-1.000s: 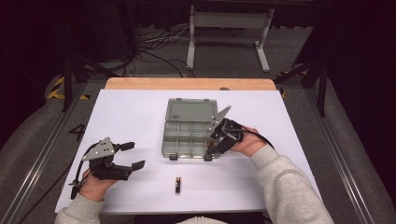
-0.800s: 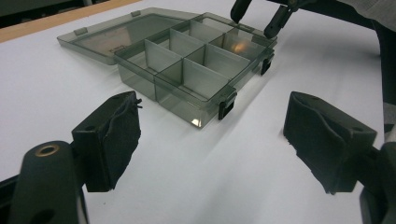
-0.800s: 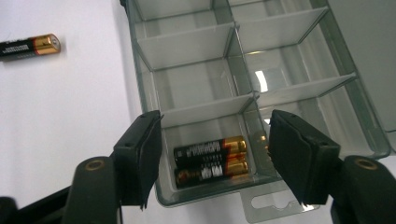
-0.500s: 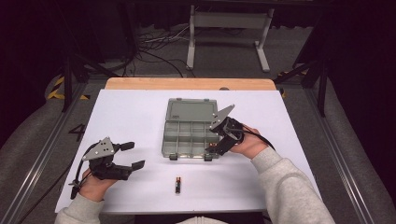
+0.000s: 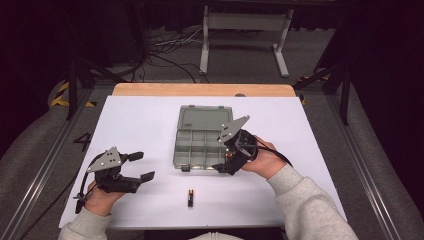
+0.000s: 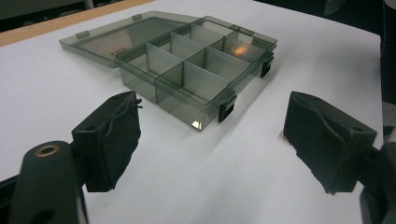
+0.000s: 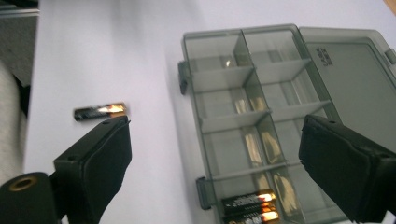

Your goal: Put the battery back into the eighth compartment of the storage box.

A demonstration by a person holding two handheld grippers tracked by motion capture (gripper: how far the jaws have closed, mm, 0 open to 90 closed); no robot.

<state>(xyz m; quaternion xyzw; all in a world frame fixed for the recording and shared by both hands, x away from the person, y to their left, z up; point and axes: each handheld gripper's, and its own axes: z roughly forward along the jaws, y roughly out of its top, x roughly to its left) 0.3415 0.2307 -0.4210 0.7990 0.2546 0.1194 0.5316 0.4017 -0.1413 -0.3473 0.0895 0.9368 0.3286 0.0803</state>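
On the white tabletop [image 5: 150,120], a loose black battery [image 5: 190,197] lies before the smoky clear plastic compartment box [image 5: 200,137]. Right hand-held gripper [image 5: 226,167], jaws just widening and empty, has lifted off the box; left hand-held gripper [image 5: 141,166] gapes, unmoved.

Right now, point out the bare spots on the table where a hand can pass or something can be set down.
Widest free patch: between the table's left edge and the open box. A second one lies right of the box, behind the right gripper. The near strip is tighter: a loose battery lies between the left gripper and the right sleeve. The box's near right corner is crowded.
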